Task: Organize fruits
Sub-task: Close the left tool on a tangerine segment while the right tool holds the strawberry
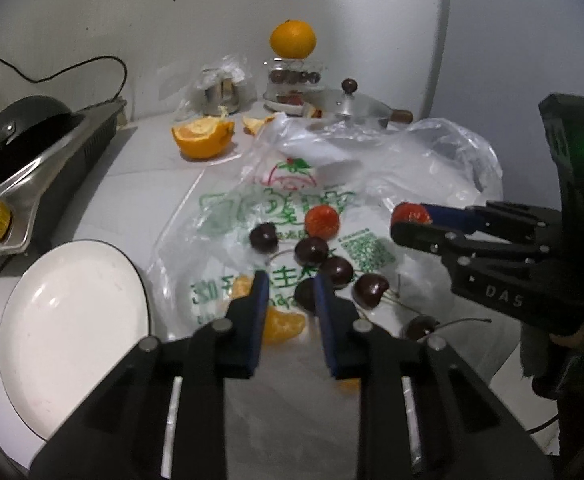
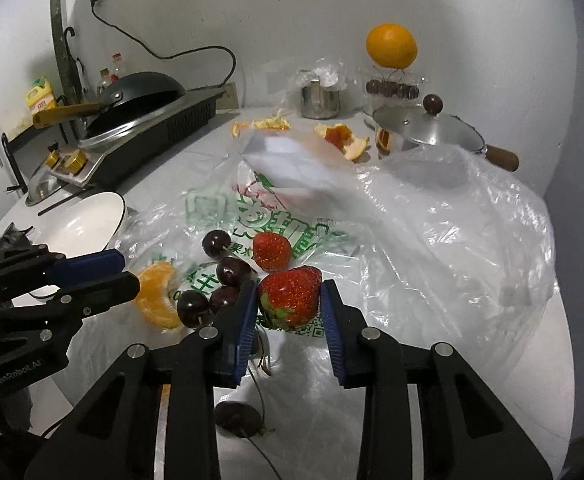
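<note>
My right gripper (image 2: 290, 300) is shut on a red strawberry (image 2: 290, 300); the same gripper (image 1: 409, 220) and berry (image 1: 409, 213) show at the right of the left wrist view. A second strawberry (image 2: 272, 251) lies on the printed plastic bag (image 2: 431, 216) among several dark cherries (image 2: 234, 271). An orange segment (image 2: 156, 294) lies left of them. My left gripper (image 1: 290, 286) is open and empty, hovering over a cherry (image 1: 305, 294) and an orange segment (image 1: 282, 326). A white plate (image 1: 72, 336) sits to its left.
A stove with a black pan (image 2: 140, 92) stands at the left. Orange peel (image 1: 202, 136), a metal cup (image 2: 319, 98), a lidded pot (image 2: 431, 130) and a whole orange (image 2: 391, 46) on a clear container stand at the back by the wall.
</note>
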A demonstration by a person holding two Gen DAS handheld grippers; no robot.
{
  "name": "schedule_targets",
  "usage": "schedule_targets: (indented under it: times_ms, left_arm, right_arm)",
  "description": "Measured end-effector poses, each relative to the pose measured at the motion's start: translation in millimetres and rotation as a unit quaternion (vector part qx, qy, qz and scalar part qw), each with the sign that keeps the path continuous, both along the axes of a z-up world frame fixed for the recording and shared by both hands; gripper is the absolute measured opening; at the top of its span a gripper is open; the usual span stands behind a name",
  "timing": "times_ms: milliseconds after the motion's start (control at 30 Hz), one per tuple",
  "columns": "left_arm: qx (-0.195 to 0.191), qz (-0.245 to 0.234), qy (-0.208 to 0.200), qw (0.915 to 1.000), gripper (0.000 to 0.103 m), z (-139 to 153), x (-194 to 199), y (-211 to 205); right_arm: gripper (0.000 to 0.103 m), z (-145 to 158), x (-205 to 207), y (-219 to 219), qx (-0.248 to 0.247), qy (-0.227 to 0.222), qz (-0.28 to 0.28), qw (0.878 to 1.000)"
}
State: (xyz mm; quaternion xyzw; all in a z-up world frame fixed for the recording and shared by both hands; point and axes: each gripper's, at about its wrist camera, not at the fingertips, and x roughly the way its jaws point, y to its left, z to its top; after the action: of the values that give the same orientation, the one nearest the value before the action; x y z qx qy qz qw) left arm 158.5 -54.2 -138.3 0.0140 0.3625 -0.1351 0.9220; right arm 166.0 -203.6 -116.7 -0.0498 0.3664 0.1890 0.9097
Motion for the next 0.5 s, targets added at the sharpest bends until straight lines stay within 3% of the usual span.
schedule_targets:
  times_ms: [167, 333, 367, 400, 433, 500]
  left_arm:
    - [-0.002, 0.013, 0.039, 0.9991, 0.026, -16, 7, 6]
    - [0.015, 0.031, 0.054, 0.9979, 0.035, -30, 14, 5]
    - [0.015, 0.029, 0.054, 0.998, 0.043, -31, 14, 4]
    - [0.014, 0.025, 0.056, 0.998, 0.066, -31, 14, 3]
    - [0.011, 0.022, 0.058, 0.998, 0.078, -32, 15, 2]
    - [0.007, 0.023, 0.061, 0.9979, 0.078, -34, 17, 2]
  right_arm:
    - [0.034, 0, -4, -1, 0.001, 0.001, -0.002, 1.0]
    - [0.034, -2, -6, -3, 0.006, 0.005, -0.002, 1.0]
    - [0.034, -3, -6, -4, 0.006, 0.005, -0.002, 1.0]
    - [0.034, -3, -6, -4, 0.007, 0.005, -0.001, 1.0]
    - [0.034, -3, -6, -5, 0.009, 0.005, 0.0, 1.0]
    - [0.034, -4, -5, -6, 0.011, 0.005, 0.0, 1.0]
